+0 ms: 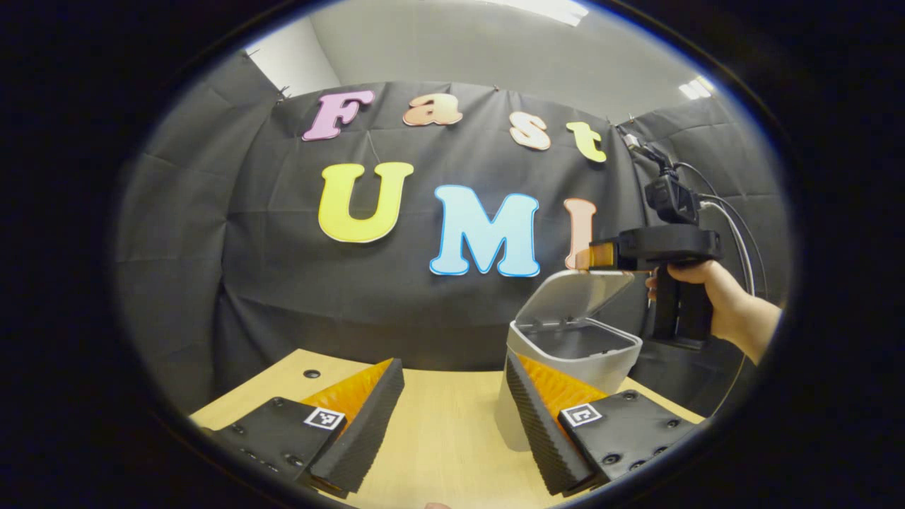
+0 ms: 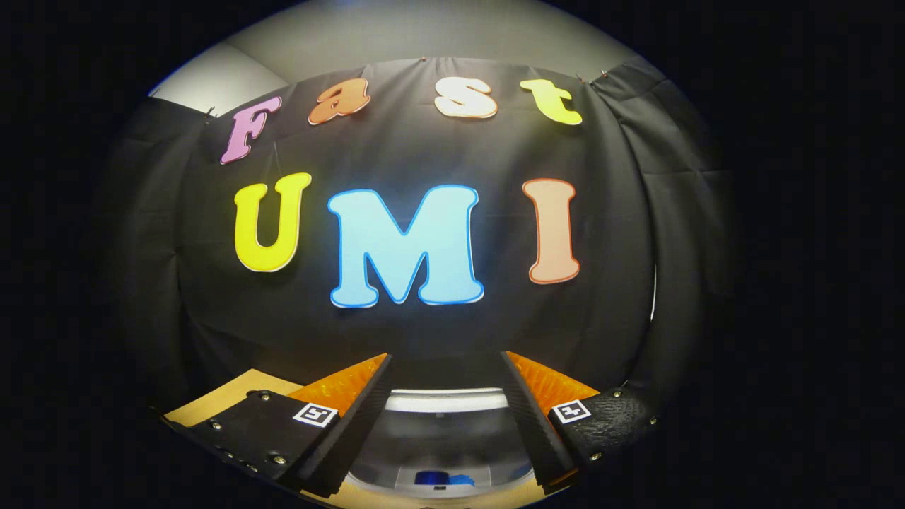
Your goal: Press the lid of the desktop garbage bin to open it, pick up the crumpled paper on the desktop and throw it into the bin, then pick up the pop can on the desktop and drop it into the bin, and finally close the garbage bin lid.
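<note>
The grey desktop bin (image 1: 565, 353) stands on the wooden table at the right, and its lid (image 1: 576, 291) is tipped up and back, leaving the mouth open. A hand holds my right gripper (image 1: 599, 256) just above the raised lid. Seen from the right gripper view, my right gripper (image 2: 447, 359) is open and looks down into the bin (image 2: 438, 442). A blue thing (image 2: 442, 478) lies at the bottom of it. My left gripper (image 1: 454, 362) hovers low over the table left of the bin, open with nothing between its fingers.
The light wooden table (image 1: 445, 431) runs under both fingers of the left gripper, with a small round hole (image 1: 311, 373) near its back left corner. Cables (image 1: 735, 233) trail from the right gripper. Black cloth walls close off the back and sides.
</note>
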The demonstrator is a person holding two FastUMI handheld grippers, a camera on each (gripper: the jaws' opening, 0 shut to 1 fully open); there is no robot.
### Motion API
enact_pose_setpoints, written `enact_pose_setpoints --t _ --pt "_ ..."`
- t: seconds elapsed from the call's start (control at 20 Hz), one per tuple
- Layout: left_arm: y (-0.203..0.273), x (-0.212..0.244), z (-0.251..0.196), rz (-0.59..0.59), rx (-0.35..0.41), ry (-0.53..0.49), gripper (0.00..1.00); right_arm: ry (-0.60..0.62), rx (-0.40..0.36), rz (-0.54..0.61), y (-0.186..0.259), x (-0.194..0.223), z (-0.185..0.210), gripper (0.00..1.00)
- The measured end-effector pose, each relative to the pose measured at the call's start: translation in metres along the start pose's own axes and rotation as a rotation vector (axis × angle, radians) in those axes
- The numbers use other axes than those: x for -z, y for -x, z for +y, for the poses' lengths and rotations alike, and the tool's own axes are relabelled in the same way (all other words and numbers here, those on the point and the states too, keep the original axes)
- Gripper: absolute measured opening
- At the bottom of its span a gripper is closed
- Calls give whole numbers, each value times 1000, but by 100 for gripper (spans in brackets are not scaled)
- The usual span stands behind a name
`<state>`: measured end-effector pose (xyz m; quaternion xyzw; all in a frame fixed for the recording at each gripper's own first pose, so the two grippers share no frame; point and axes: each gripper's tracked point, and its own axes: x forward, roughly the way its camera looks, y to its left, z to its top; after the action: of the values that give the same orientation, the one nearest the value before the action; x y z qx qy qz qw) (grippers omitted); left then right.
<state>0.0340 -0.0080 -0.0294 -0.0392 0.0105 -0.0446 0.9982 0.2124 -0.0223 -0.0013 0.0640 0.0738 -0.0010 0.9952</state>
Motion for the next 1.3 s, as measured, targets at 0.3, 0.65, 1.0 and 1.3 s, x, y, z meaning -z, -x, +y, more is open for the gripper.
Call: enact_pose_setpoints --t 0.3,0.65,1.0,1.3 --pt "0 2 -2 3 -14 -11 96 17 -5 55 -5 54 1 95" --pt "0 2 3 2 -39 -21 96 13 -20 -2 -15 79 1 95" --pt "-4 3 5 2 -46 -20 96 32 -16 -32 -18 92 2 95" --pt "-8 3 0 0 -39 -15 96 30 -22 -52 -19 98 1 95"
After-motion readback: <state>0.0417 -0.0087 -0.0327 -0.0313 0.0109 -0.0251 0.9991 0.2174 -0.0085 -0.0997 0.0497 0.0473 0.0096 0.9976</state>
